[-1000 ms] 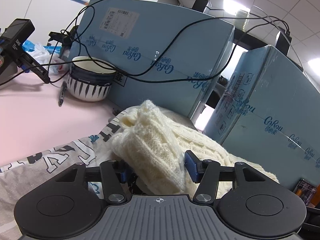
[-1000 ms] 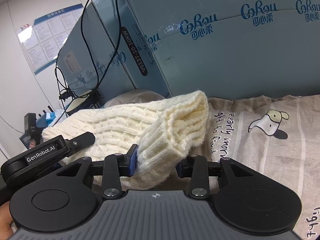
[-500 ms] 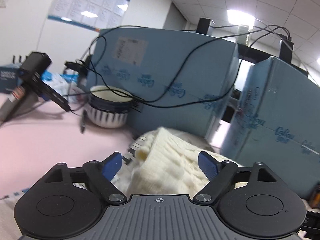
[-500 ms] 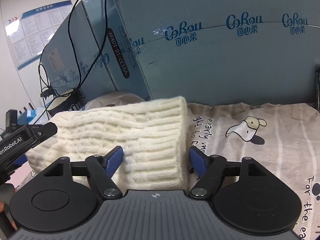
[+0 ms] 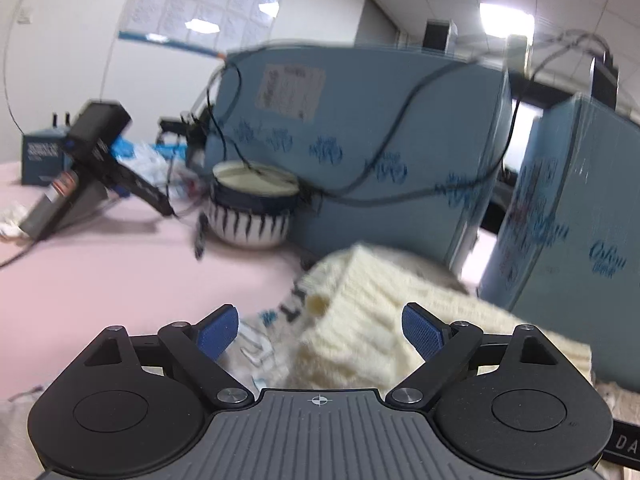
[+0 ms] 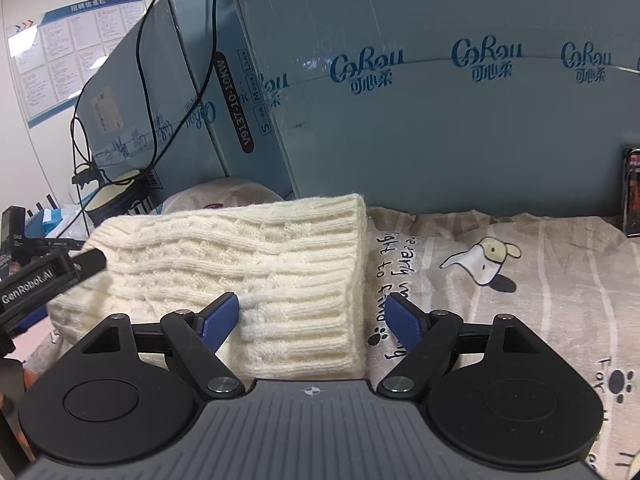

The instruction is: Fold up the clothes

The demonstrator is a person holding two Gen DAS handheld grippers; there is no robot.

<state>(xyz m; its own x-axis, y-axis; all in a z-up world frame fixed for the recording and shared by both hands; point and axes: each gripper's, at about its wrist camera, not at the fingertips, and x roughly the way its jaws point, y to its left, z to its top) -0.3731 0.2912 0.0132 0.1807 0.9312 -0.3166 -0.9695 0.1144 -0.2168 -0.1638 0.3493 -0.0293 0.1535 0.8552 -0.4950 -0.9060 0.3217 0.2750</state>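
Note:
A cream cable-knit sweater [image 6: 240,264] lies folded in a compact block on a printed beige cloth [image 6: 500,288]. My right gripper [image 6: 314,322] is open, its blue pads either side of the sweater's ribbed near edge, holding nothing. My left gripper [image 5: 320,332] is open and empty just in front of the sweater's left end [image 5: 360,312]; that view is blurred. The left gripper's body also shows at the left of the right wrist view [image 6: 40,280].
Big blue cardboard boxes [image 6: 440,100] stand close behind the sweater. A striped bowl [image 5: 250,208], a black device [image 5: 84,160] and cables lie on the pink table [image 5: 100,272] to the left. A phone [image 6: 632,192] leans at the far right.
Both grippers have let go of the sweater and opened wide. The sweater has dropped flat onto the cloth. The left gripper has pulled back and tilted upward.

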